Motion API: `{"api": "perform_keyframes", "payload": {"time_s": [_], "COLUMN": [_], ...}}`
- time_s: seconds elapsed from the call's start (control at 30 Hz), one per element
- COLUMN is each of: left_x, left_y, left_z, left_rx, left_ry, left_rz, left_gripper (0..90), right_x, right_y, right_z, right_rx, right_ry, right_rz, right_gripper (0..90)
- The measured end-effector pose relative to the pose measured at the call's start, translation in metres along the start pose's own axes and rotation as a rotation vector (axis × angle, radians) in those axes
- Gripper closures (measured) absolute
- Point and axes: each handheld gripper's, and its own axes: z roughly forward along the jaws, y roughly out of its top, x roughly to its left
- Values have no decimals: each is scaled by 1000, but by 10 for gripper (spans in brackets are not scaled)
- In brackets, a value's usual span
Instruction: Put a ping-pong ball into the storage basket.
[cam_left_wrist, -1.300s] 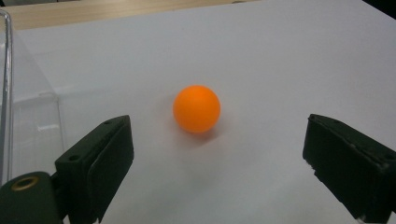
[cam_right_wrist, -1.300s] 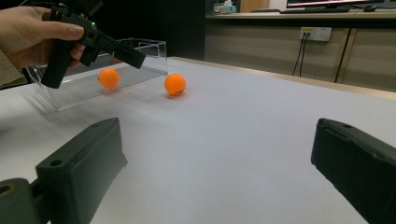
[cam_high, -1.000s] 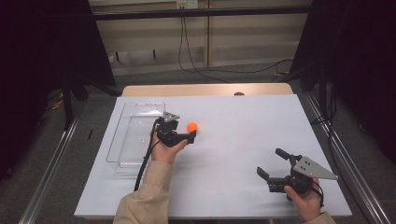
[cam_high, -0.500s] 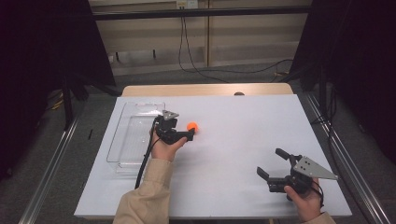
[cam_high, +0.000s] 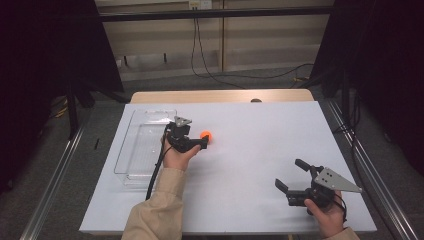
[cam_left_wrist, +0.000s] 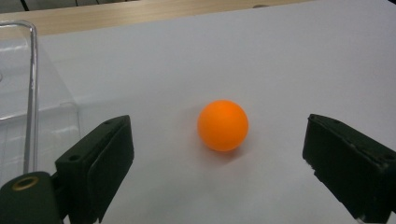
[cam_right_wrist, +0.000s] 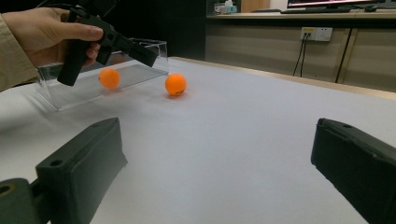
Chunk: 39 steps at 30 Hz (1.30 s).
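Observation:
An orange ball (cam_high: 205, 135) rests on the white table, just right of a clear plastic tray (cam_high: 131, 150). My left gripper (cam_high: 202, 139) is open and low over the table, its jaws on either side of the ball (cam_left_wrist: 222, 125) without touching it. In the right gripper view the ball (cam_right_wrist: 175, 84) lies past the left gripper (cam_right_wrist: 140, 50), and a second orange spot on the tray wall (cam_right_wrist: 74, 93) looks like its reflection. My right gripper (cam_high: 290, 173) is open and holds nothing near the table's front right, its fingers (cam_right_wrist: 79, 172) wide apart.
The white sheet (cam_high: 260, 125) covers most of the table, with a wooden strip (cam_high: 220, 96) along the far edge. The tray's clear wall (cam_left_wrist: 32, 70) stands close to my left jaw. Cables run across the floor beyond the table.
My left gripper has edged slightly toward the far side of the table. The ball and the right gripper have not moved.

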Motion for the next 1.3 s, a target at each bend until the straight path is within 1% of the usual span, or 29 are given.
{"api": "perform_keyframes", "payload": {"time_s": [0.07,0.17,0.2,0.4,0.43,0.53,0.57,0.7,0.73,0.77,0.93,0.97,1.07,1.2,1.3], "left_x": [1,1,3,3,3,3,3,4,3,4,4,4,5,5,5], "left_y": [0,0,0,-1,-1,-1,-1,-1,-1,-1,-1,-1,-1,-1,0], "left_z": [0,2,2,4,5,6,7,8,8,8,8,8,9,9,9], "left_rx": [5,2,9,2,6,7,4,4,3,6,4,-3,-1,-7,-1], "left_ry": [-1,2,3,4,7,7,7,7,7,6,7,9,6,3,4], "left_rz": [5,-2,5,-8,-2,-1,-8,-7,-14,-6,-11,-16,-9,-17,-17], "left_gripper": [87,87,87,87,87,87,87,89,90,90,93,96,96,95,97], "right_x": [0,0,0,0,0,0,0,0,0,0,0,0,0,0,0], "right_y": [0,0,0,0,0,0,0,0,0,0,0,0,0,0,0], "right_z": [0,0,0,0,0,0,0,0,0,0,0,0,0,0,0], "right_rx": [1,1,1,1,-1,-2,-2,0,-1,-1,1,-2,-1,1,0], "right_ry": [0,1,2,2,2,2,2,2,3,3,4,4,2,4,4], "right_rz": [-1,-2,-3,-3,0,0,0,1,2,3,-1,2,3,-2,-2], "right_gripper": [21,21,20,21,21,21,21,21,21,21,21,21,21,20,20]}}
